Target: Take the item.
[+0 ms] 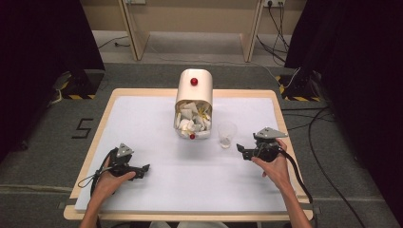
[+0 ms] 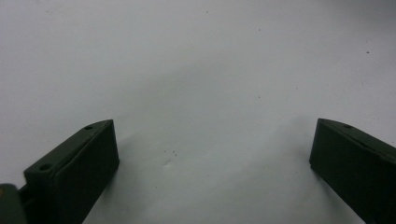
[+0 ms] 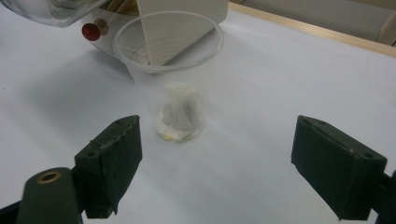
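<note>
Right gripper [image 3: 215, 163] jaws wide apart, nothing held; clear cup [image 3: 173, 74] with teabag [image 3: 178, 112] just ahead. Left gripper [image 2: 212, 163] gaping over bare sheet [image 2: 196, 70].

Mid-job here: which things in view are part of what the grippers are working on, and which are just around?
In the job:
clear plastic cup, upright, a tea bag inside
right gripper, open, facing the cup
tea bag container

Just around:
left gripper, open over bare table
cables on the floor

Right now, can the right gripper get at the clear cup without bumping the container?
Probably yes. The right gripper is open, and the clear cup stands upright straight ahead with bare table between. The container sits behind it.
</note>
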### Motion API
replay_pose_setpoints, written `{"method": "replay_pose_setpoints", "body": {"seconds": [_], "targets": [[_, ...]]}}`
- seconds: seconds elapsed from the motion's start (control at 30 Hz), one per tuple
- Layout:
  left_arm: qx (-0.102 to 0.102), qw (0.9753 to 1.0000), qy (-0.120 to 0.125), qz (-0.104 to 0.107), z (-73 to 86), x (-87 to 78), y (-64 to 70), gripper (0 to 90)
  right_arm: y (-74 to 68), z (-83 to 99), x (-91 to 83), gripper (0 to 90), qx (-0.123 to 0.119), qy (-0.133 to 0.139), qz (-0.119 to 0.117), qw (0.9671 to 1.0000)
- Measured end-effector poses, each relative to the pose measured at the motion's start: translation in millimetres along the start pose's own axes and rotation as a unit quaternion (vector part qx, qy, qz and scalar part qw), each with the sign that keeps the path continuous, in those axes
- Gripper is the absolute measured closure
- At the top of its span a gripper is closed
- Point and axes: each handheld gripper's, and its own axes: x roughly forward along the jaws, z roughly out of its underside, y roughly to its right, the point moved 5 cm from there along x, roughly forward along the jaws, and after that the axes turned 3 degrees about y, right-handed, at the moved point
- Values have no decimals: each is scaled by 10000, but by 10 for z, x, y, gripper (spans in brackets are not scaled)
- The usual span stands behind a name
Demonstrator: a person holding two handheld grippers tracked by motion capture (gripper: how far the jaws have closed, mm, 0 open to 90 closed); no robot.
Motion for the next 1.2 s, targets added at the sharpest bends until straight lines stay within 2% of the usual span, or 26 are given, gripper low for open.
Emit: {"method": "replay_pose_setpoints", "body": {"seconds": [0.37, 0.47, 0.8, 1.2], "targets": [[0, 10000, 0, 0, 0, 0, 0, 2, -20, 127, -19, 180, -36, -118, 6, 9999], [-1, 10000, 2, -2, 0, 0, 1, 2, -40, 149, -21, 180, -111, -155, 16, 9998], [-2, 10000, 2, -1, 0, 0, 1, 2, -213, 272, 22, 183, -384, -372, -155, 9984], [1, 10000, 1, -3, 0, 0, 1, 2, -313, 337, -44, 184, -428, -387, -229, 9981]]}}
